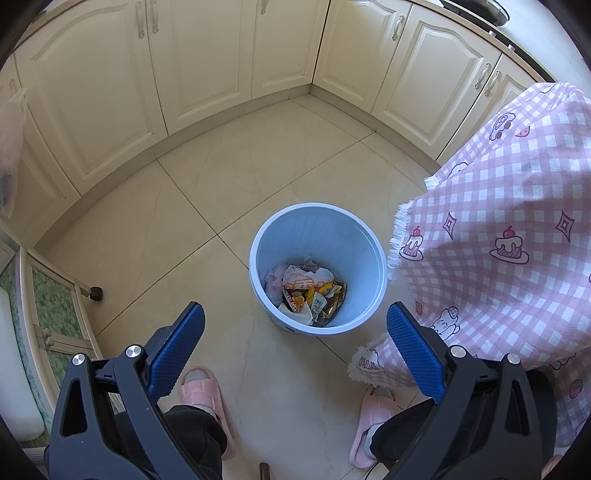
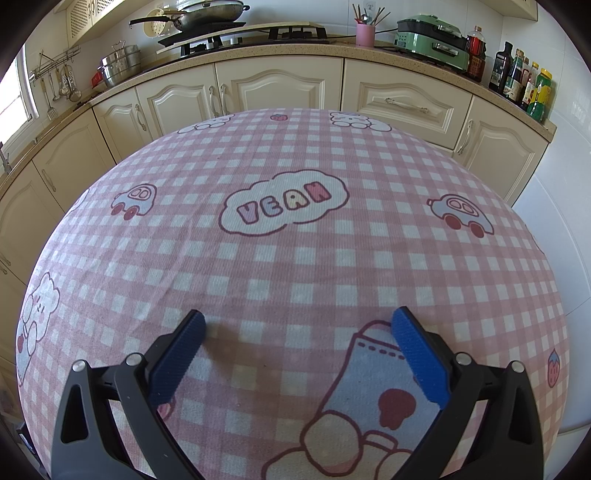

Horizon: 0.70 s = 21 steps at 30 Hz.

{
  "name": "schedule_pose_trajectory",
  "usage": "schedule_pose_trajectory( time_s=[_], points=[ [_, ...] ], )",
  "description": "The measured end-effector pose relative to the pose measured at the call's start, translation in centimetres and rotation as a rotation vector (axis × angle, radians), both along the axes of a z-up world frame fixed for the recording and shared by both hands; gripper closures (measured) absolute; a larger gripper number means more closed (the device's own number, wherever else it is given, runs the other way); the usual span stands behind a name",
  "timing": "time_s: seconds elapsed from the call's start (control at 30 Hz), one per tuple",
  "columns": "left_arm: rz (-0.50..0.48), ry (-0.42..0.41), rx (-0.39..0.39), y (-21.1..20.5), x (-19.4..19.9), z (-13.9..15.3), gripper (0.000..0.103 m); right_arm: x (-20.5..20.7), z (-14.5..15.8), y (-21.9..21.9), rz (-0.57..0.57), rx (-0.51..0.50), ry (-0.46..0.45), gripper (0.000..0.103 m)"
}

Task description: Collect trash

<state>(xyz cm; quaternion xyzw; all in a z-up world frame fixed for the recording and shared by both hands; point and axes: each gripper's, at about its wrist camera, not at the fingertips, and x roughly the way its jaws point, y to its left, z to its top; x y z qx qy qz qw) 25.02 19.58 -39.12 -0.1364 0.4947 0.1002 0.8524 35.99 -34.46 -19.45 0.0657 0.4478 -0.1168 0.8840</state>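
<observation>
A light blue trash bin point(image 1: 258, 258) stands on the tiled floor, seen from above in the left wrist view. Crumpled wrappers and packets point(image 1: 306, 291) lie at its bottom. My left gripper point(image 1: 295, 314) hangs open above and just in front of the bin, nothing between its blue pads point(image 1: 177, 347). In the right wrist view my right gripper point(image 2: 298, 319) is open low over a table under a pink checked cloth point(image 2: 295, 240) printed with cartoon cars and bears. No trash shows on the cloth there.
Cream cabinets point(image 1: 207, 62) line the far walls. The cloth's fringed edge point(image 1: 402, 229) hangs right of the bin. A person's pink slippers point(image 1: 203, 391) stand near the bin. A green-fronted cabinet point(image 1: 48, 321) is at left. The counter holds a stove point(image 2: 236, 33), bottles point(image 2: 517, 74) and a green appliance point(image 2: 432, 37).
</observation>
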Motion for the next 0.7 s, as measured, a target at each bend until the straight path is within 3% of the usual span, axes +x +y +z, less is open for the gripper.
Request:
schedule_pose_trajectory(
  time_s=[0.7],
  points=[
    [-0.006,0.0,0.0,-0.09,0.01,0.06,0.008,-0.01,-0.01,0.02,0.0,0.0,0.0,0.004]
  ],
)
